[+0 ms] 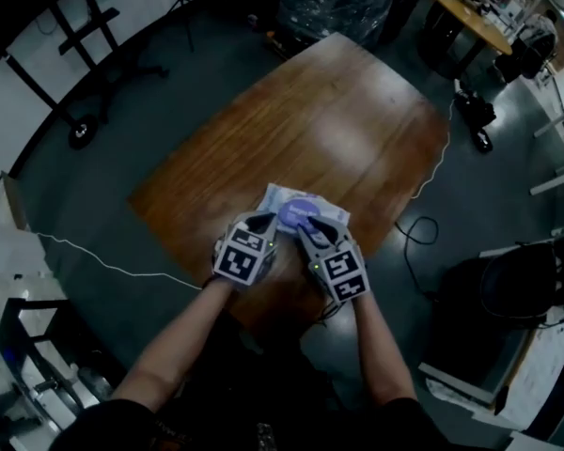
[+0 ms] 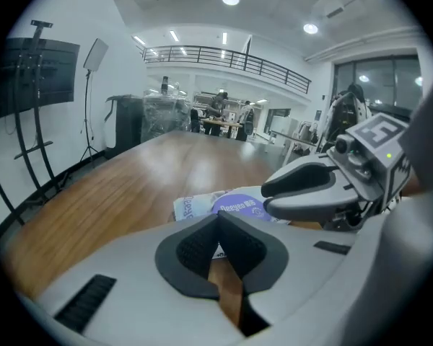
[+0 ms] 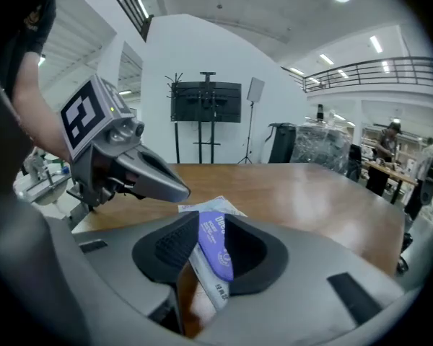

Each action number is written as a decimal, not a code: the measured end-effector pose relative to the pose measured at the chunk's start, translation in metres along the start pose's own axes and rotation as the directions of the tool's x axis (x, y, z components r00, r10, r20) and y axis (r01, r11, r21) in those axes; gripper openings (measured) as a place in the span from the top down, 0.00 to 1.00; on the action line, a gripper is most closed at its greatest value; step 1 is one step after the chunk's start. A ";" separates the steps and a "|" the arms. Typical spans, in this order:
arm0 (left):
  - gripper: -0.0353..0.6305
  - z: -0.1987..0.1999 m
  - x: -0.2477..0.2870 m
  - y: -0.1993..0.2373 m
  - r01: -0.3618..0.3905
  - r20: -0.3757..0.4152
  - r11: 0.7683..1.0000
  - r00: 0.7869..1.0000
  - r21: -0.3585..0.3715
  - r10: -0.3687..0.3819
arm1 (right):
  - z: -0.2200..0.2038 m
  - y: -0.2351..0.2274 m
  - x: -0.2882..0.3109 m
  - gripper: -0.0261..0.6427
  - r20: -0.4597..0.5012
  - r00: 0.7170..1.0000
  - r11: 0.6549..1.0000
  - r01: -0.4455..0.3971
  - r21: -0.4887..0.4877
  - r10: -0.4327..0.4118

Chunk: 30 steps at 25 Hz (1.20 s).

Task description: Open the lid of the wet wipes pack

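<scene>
The wet wipes pack (image 1: 284,198) lies flat on the wooden table (image 1: 310,111) near its front edge, its round purple lid (image 1: 303,210) facing up and closed. My left gripper (image 1: 267,221) hangs at the pack's near left side with its tips together and nothing between them. My right gripper (image 1: 306,229) sits at the pack's near right side, jaws slightly apart. In the right gripper view the purple lid (image 3: 215,247) and pack edge (image 3: 209,283) show through that gap, pads not pressing. The left gripper view shows the pack (image 2: 195,205) just beyond its shut tips (image 2: 218,219).
A white cable (image 1: 434,163) hangs off the table's right edge to the floor. A black wheeled stand (image 1: 75,130) is at the far left, and dark equipment (image 1: 475,111) lies on the floor at the right. The table stretches away beyond the pack.
</scene>
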<state>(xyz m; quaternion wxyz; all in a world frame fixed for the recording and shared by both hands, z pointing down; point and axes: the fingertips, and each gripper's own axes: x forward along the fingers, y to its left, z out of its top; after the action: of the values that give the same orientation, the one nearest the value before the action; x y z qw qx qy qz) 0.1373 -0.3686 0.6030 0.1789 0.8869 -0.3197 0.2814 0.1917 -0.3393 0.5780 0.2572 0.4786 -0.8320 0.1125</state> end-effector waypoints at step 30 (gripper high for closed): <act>0.96 -0.037 0.048 0.022 -0.113 -0.176 0.991 0.979 -0.066 0.100 | -0.025 -0.002 0.052 0.56 -0.189 0.948 0.894 -0.307 -0.327 0.256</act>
<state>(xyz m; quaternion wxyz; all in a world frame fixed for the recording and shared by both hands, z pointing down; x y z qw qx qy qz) 0.1394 -0.3886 0.6641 0.2241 0.8334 -0.3603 0.3540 0.1807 -0.3677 0.6268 0.3775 0.2898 -0.8789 0.0314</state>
